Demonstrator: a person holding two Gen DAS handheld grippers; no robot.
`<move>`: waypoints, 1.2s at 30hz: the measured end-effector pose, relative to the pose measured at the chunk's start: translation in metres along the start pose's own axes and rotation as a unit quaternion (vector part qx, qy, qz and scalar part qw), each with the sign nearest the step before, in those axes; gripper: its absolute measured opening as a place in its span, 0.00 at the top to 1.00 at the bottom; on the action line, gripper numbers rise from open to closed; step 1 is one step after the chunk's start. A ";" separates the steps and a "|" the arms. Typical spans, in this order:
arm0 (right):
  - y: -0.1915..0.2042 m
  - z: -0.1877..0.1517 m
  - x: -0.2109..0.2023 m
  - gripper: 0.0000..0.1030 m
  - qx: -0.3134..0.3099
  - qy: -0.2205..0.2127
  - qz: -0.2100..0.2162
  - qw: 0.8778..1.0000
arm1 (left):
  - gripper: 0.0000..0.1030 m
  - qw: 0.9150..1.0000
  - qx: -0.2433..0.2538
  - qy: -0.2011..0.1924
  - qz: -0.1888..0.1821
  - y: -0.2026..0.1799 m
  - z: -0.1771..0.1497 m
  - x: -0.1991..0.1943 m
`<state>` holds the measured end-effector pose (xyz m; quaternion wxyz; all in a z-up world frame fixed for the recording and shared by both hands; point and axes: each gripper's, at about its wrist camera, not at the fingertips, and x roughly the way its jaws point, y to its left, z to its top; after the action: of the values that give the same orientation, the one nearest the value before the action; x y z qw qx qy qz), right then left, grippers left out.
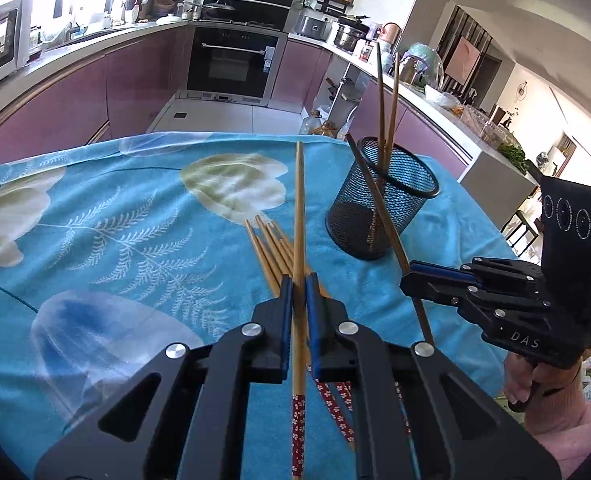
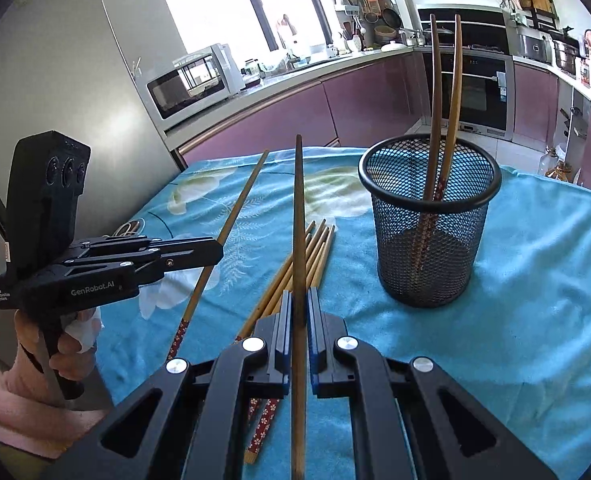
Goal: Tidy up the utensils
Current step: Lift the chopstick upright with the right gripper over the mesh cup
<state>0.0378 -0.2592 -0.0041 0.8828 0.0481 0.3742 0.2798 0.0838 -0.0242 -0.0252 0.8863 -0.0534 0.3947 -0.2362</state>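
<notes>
My left gripper (image 1: 299,280) is shut on a light wooden chopstick (image 1: 299,216) with a red flowered end, held above the table; it also shows in the right wrist view (image 2: 215,254). My right gripper (image 2: 300,294) is shut on a darker brown chopstick (image 2: 298,216), seen from the left wrist view (image 1: 379,204) beside the holder. A black mesh holder (image 2: 429,240) stands upright on the cloth with two chopsticks (image 2: 443,92) in it. Several loose chopsticks (image 2: 315,252) lie in a bundle on the cloth between the grippers.
A blue flowered cloth (image 1: 115,220) covers the table. Kitchen counters, an oven (image 1: 231,64) and a microwave (image 2: 195,80) stand beyond the table's far edge. A fridge wall (image 2: 75,60) rises at the left.
</notes>
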 end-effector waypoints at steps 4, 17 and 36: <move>-0.002 0.004 -0.008 0.94 0.005 -0.016 0.009 1.000 | 0.93 1.000 0.003 -0.013 -0.017 -0.004 0.004 -0.013; -0.012 0.013 -0.035 0.94 0.020 -0.059 0.022 0.998 | 0.93 0.995 -0.006 -0.057 -0.075 -0.009 0.015 -0.051; -0.024 0.064 -0.094 0.94 -0.006 -0.149 -0.014 0.989 | 0.93 0.985 0.015 -0.137 -0.101 -0.041 0.081 -0.069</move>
<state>0.0396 -0.3211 0.0948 0.9329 0.0789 0.2373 0.2591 0.0869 -0.0356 0.0879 0.9042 -0.1115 0.2588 -0.3210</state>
